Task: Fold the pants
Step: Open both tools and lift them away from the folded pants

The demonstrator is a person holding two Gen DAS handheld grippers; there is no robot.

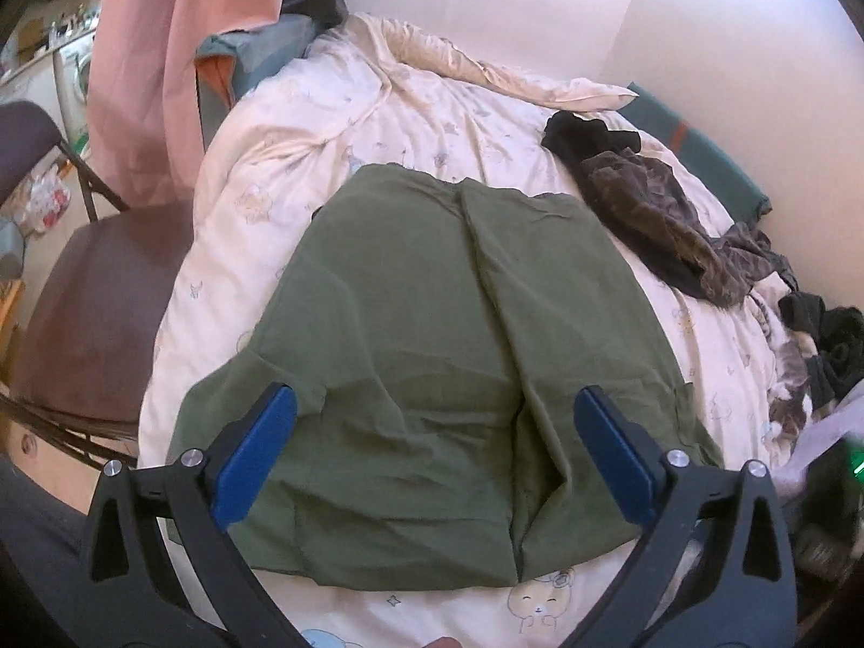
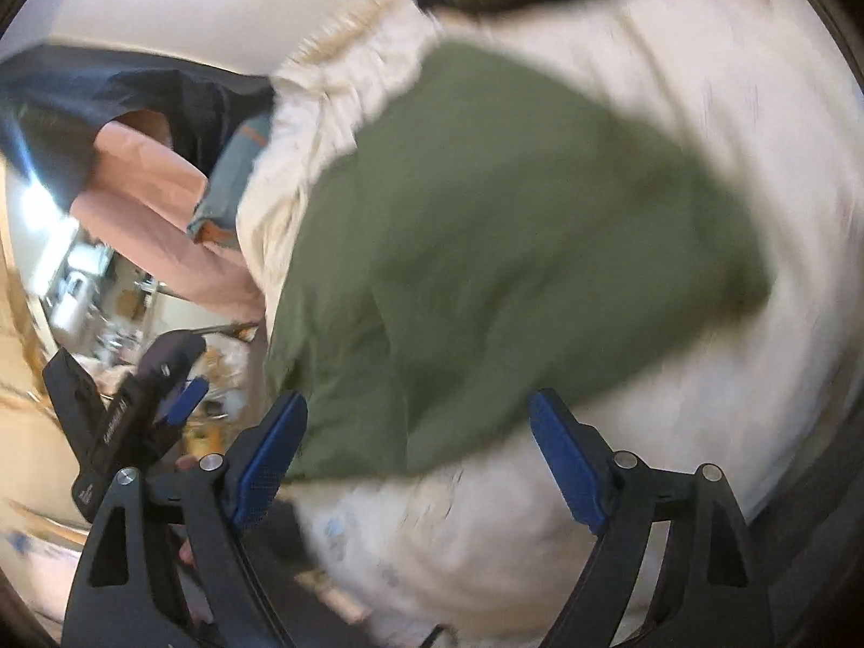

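Olive green pants (image 1: 421,356) lie spread flat on a cream quilt (image 1: 302,124) on the bed, both legs side by side with a crease down the middle. My left gripper (image 1: 434,399) is open and empty, hovering over the near part of the pants. In the blurred right wrist view the same pants (image 2: 486,227) lie on the quilt (image 2: 675,378). My right gripper (image 2: 418,405) is open and empty above their near edge. The left gripper (image 2: 156,394) shows at the lower left of that view.
A pile of dark and camouflage clothes (image 1: 669,227) lies on the bed's right side. A brown folding chair (image 1: 92,291) stands left of the bed, with a pink curtain (image 1: 156,54) behind it. A white wall (image 1: 594,5) runs behind the bed.
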